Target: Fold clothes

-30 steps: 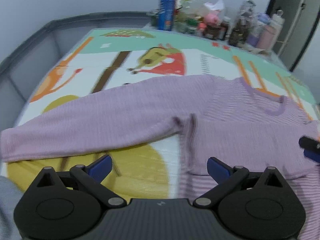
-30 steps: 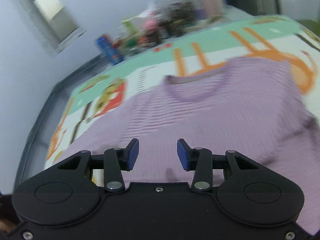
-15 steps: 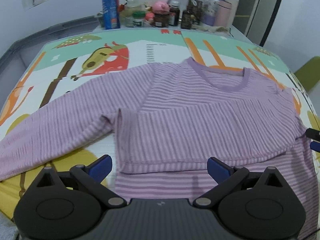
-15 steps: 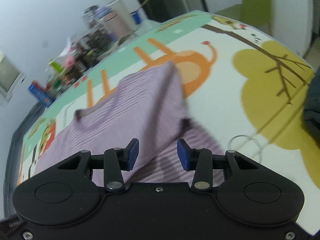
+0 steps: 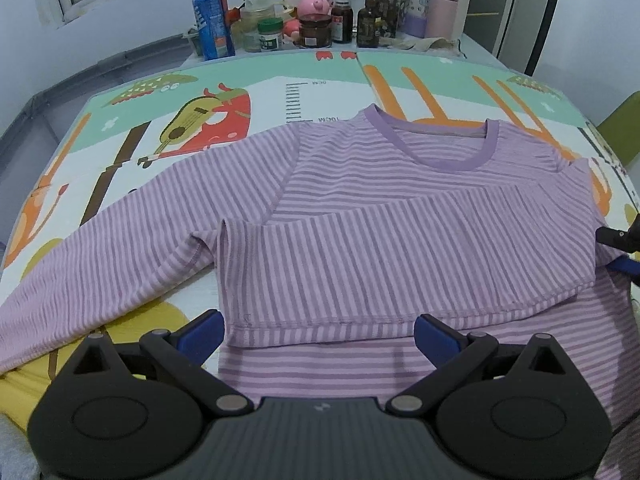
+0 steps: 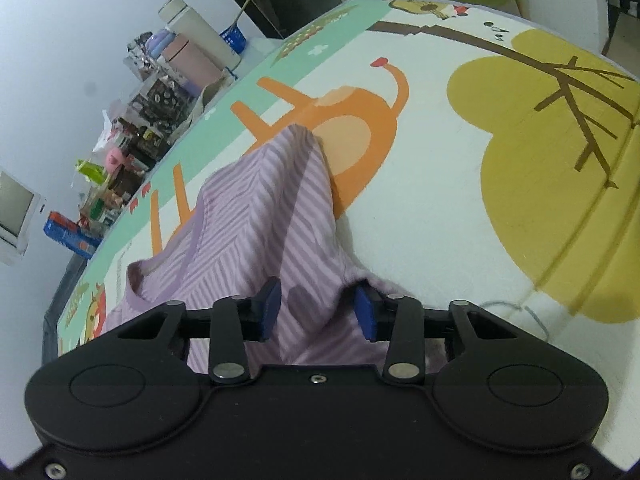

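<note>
A purple striped long-sleeved shirt (image 5: 360,208) lies face up on the play mat (image 5: 320,92), neck away from me. One sleeve is folded flat across the chest; the other stretches out to the left. My left gripper (image 5: 318,334) hovers open and wide over the shirt's near hem, nothing between its fingers. My right gripper (image 6: 318,310) is at the shirt's right edge, open, with a raised fold of the shirt (image 6: 256,216) lying between its blue pads. The left wrist view shows that right gripper (image 5: 620,252) at the far right edge of the frame.
Bottles, jars and a blue can (image 5: 212,24) crowd the mat's far edge. A grey padded rail (image 5: 24,128) runs along the left side. Grey cloth (image 5: 12,452) shows at the near left corner. Bare mat (image 6: 520,160) lies right of the shirt.
The left gripper swung from over the outstretched sleeve to the middle of the hem. The right gripper moved to the shirt's right edge, and the fabric fold now sits between its fingers.
</note>
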The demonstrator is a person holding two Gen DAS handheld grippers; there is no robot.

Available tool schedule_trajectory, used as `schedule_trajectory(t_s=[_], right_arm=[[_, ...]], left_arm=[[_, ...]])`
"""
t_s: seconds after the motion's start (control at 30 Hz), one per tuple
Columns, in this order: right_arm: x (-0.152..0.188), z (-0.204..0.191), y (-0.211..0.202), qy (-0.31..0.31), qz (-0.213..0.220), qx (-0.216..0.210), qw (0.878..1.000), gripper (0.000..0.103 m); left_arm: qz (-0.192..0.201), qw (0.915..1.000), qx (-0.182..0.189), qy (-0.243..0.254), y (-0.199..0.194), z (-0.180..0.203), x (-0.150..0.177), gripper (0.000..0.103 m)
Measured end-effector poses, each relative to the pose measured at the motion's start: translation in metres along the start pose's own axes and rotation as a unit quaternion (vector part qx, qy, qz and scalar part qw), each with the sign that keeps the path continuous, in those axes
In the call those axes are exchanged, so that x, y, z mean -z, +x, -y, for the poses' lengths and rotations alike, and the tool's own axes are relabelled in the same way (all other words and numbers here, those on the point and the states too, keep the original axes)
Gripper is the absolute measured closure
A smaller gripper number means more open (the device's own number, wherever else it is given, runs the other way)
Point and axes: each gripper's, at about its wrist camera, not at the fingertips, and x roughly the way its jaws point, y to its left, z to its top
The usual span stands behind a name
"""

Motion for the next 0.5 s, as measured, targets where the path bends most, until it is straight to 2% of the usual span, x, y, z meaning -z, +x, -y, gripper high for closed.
schedule_trajectory(t_s=[0.03,0.07,0.1,0.27,0.37,0.5], right_arm=[[-0.001,0.001,0.002,0.0,0.001,-0.002,1.0,0.077],[-0.003,0.002,0.003,0.001,-0.001,-0.003,1.0,0.091],[-0.004,0.005,0.003,0.004,0.001,-0.004,1.0,0.096],[-0.01,0.024,-0.005,0.041,0.025,-0.019,0.999,0.1],[-0.014,0.034,-0.008,0.062,0.023,-0.019,0.998,0.1],[-0.015,0.061,-0.014,0.139,0.03,-0.028,0.989,0.1]], left_arm=[[-0.001,1.0,-0.001,0.002,0.0,0.002,0.0,0.0],[-0.003,1.0,-0.002,0.004,0.001,0.004,0.0,0.0],[-0.004,1.0,-0.003,0.006,0.001,0.007,-0.001,0.0],[-0.007,0.9999,-0.005,0.013,0.002,0.016,-0.001,0.0],[-0.006,0.9999,-0.008,0.013,0.005,0.019,-0.002,0.0],[-0.002,0.9998,-0.015,0.015,0.009,0.022,-0.003,0.0]])
